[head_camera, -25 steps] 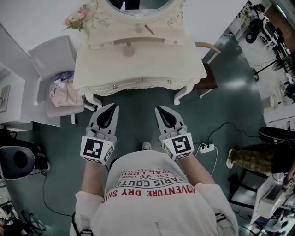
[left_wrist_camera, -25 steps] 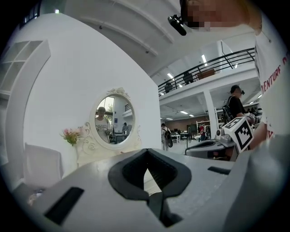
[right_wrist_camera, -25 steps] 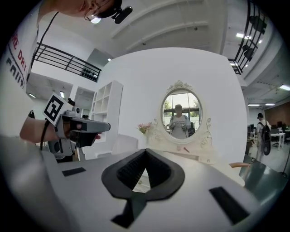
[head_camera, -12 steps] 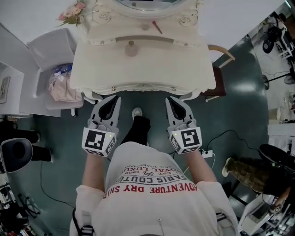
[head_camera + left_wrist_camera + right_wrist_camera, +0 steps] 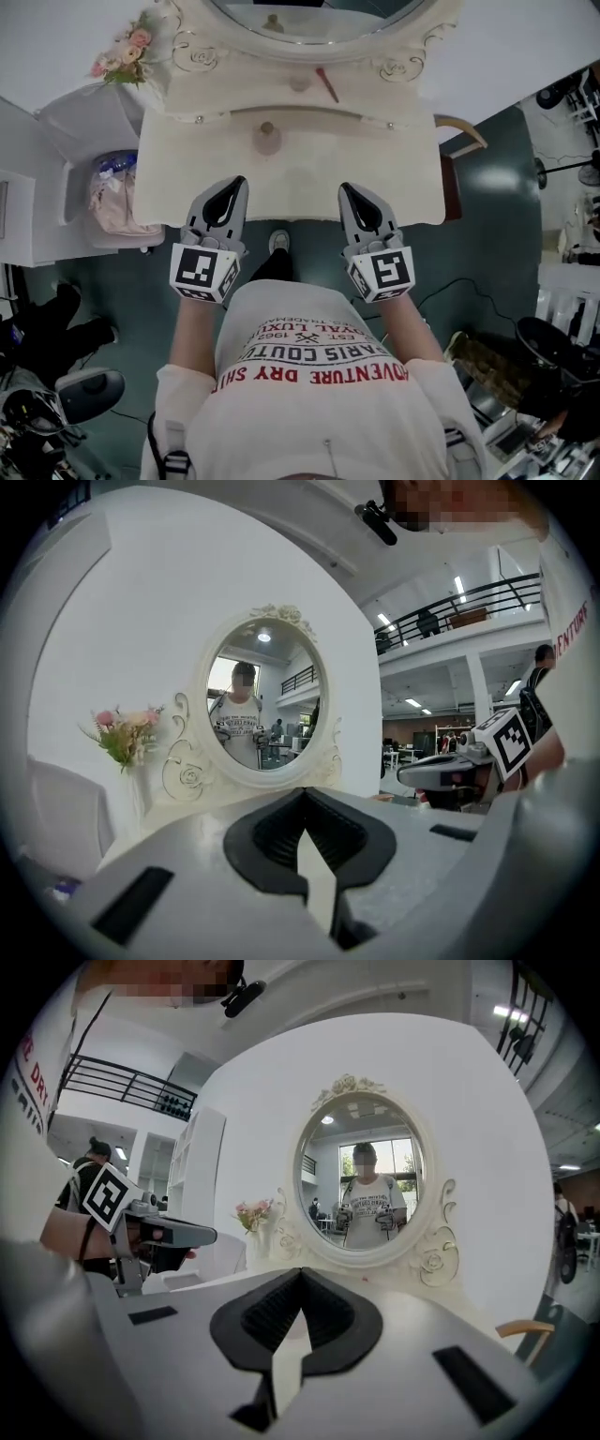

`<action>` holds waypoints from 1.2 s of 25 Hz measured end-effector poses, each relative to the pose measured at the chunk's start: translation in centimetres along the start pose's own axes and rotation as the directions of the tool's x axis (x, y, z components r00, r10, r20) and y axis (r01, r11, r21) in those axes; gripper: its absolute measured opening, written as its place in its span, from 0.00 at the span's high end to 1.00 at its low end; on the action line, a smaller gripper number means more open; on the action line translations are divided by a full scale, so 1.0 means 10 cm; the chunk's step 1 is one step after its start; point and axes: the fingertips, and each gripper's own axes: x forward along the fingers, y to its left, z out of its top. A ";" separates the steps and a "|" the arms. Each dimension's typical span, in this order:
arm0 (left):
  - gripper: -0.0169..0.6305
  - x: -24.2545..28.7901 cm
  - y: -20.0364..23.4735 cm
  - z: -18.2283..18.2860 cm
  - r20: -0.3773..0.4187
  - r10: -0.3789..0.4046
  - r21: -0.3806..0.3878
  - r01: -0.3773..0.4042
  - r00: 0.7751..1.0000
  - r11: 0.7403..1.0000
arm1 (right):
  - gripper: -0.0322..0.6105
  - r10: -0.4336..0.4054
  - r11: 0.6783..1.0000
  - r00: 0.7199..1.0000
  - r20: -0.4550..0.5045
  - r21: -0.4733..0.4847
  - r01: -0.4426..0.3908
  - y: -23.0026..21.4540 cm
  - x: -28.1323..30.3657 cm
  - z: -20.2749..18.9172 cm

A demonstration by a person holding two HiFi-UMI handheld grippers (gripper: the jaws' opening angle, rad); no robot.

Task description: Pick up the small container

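Observation:
The small container (image 5: 267, 138), a pale round jar with a knob lid, stands on the cream dressing table (image 5: 187, 159), left of its middle. My left gripper (image 5: 236, 182) hovers over the table's front edge, a short way in front of the jar and slightly to its left, jaws shut and empty. My right gripper (image 5: 345, 187) hangs level with it further right, also shut with nothing in it. In the left gripper view the closed jaws (image 5: 303, 791) point at the oval mirror (image 5: 262, 700). The right gripper view shows its closed jaws (image 5: 301, 1270) aimed at the same mirror (image 5: 364, 1180); the jar is hidden there.
A red stick (image 5: 326, 84) and a small round item (image 5: 299, 84) lie on the raised shelf under the mirror. Pink flowers (image 5: 122, 56) stand at the back left. A white chair with a bag (image 5: 112, 192) sits left of the table, a wooden chair (image 5: 461, 131) right.
The person has stepped up to the dressing table. Both grippers, earlier over the floor in front of it, now reach over its front edge. Their jaws stayed shut.

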 end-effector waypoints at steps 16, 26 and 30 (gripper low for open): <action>0.96 1.33 0.79 -0.52 -0.117 -0.010 -0.047 0.004 0.993 0.999 | 0.95 0.077 0.996 0.996 -0.045 0.056 -0.075 -0.59 1.45 -0.19; 0.70 1.73 0.71 -1.20 -0.199 0.058 -0.006 -0.060 0.978 0.998 | 0.95 0.204 0.976 0.974 -0.095 0.098 -0.195 -0.71 1.76 -0.60; 0.68 1.90 0.79 -1.48 -0.235 0.084 -0.044 -0.097 0.968 0.994 | 0.95 0.218 0.972 0.970 -0.104 0.108 -0.207 -0.78 1.86 -0.78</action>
